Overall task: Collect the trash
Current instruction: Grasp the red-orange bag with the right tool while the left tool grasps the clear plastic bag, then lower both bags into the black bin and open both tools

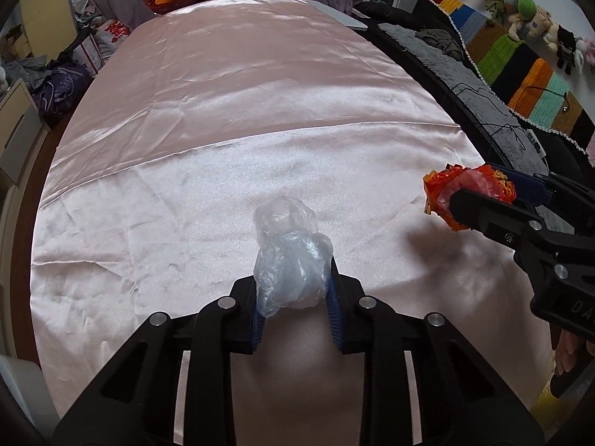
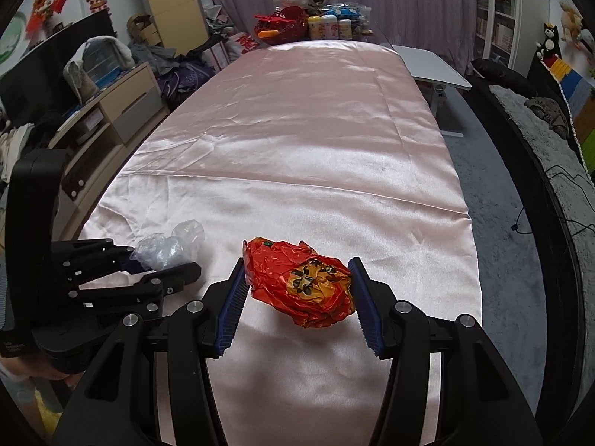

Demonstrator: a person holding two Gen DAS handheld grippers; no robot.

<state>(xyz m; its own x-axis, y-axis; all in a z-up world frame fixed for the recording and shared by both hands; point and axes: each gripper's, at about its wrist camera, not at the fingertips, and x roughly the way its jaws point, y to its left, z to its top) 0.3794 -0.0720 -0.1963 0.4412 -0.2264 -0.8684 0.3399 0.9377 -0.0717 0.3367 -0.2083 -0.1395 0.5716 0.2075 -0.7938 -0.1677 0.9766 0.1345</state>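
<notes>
A crumpled clear plastic bag sits pinched between the blue pads of my left gripper, which is shut on it just above the pink satin cloth. The right wrist view shows the same clear bag in the left gripper at lower left. My right gripper is shut on a crumpled red and orange foil wrapper, held a little above the cloth. From the left wrist, that wrapper and the right gripper hang at the right edge.
A red basket and several bottles stand at the table's far end. A black sofa with a grey blanket runs along the right. A white side table stands far right; a cabinet and piled clothes are on the left.
</notes>
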